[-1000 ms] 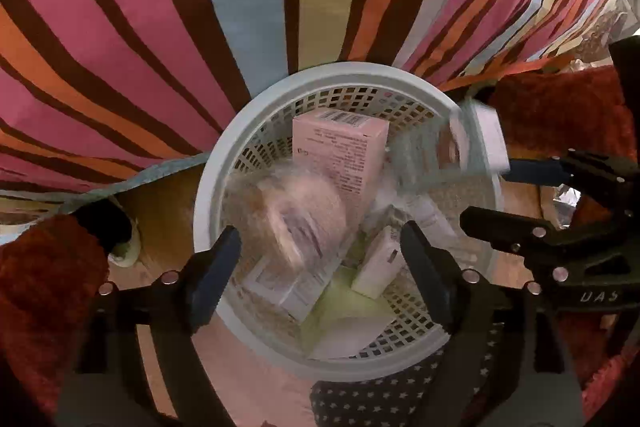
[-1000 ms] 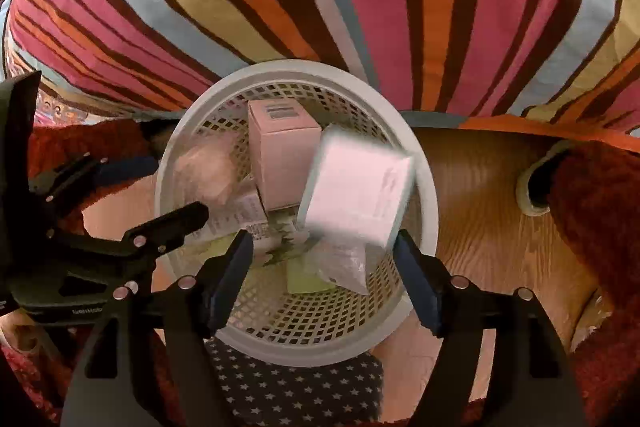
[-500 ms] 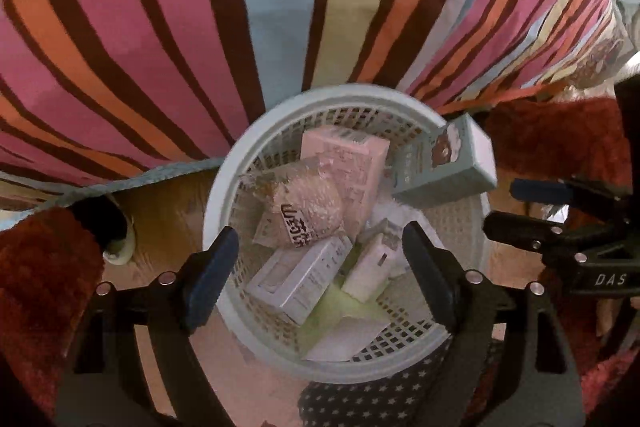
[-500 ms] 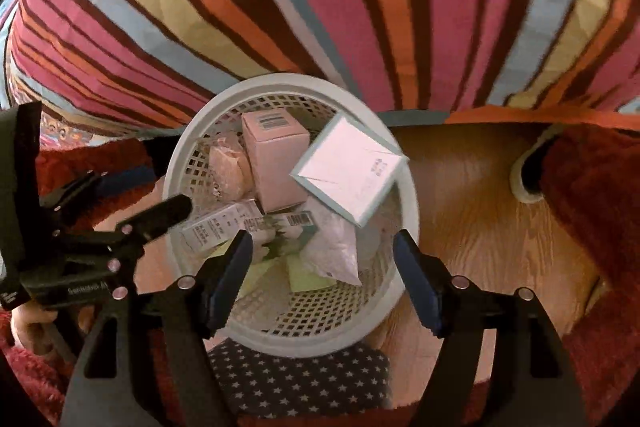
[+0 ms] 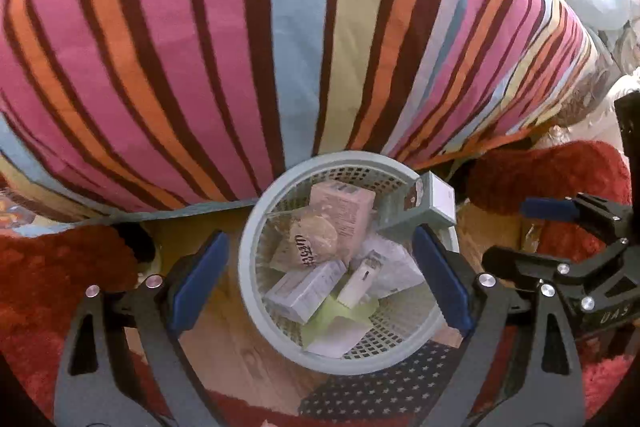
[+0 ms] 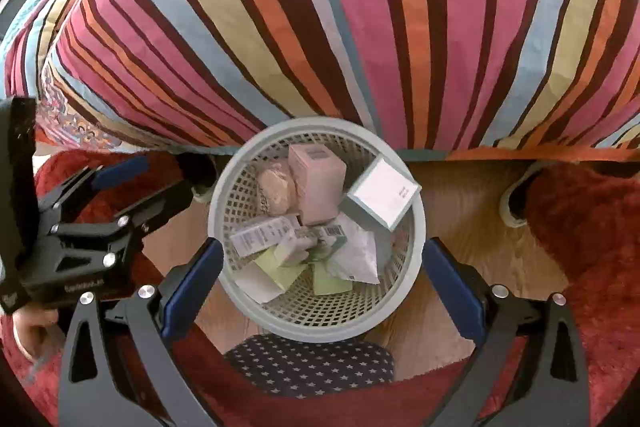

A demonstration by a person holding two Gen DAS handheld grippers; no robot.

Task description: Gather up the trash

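Both grippers hang above a round white mesh basket [image 5: 404,355] that stands on the wooden floor [image 6: 472,211] against a striped bedspread [image 5: 248,39]. The left gripper [image 5: 320,287] has its blue-padded jaws spread wide with nothing between them, and the right gripper [image 6: 316,287] is equally wide and empty. Inside the basket lie a pink carton [image 6: 318,185], a crumpled clear bag [image 5: 310,239] with dark lettering too blurred to read, a white barcoded box [image 5: 306,291] and pale green papers [image 6: 280,271]. A pale blue-edged box [image 6: 384,193] leans tilted on the basket's right rim; whether it rests on the rim or on the trash below cannot be told. The lower items are half buried under one another. A red rug [image 6: 592,227] and a star-patterned cloth [image 6: 308,367] are cut off by the frame edges and gripper bodies.
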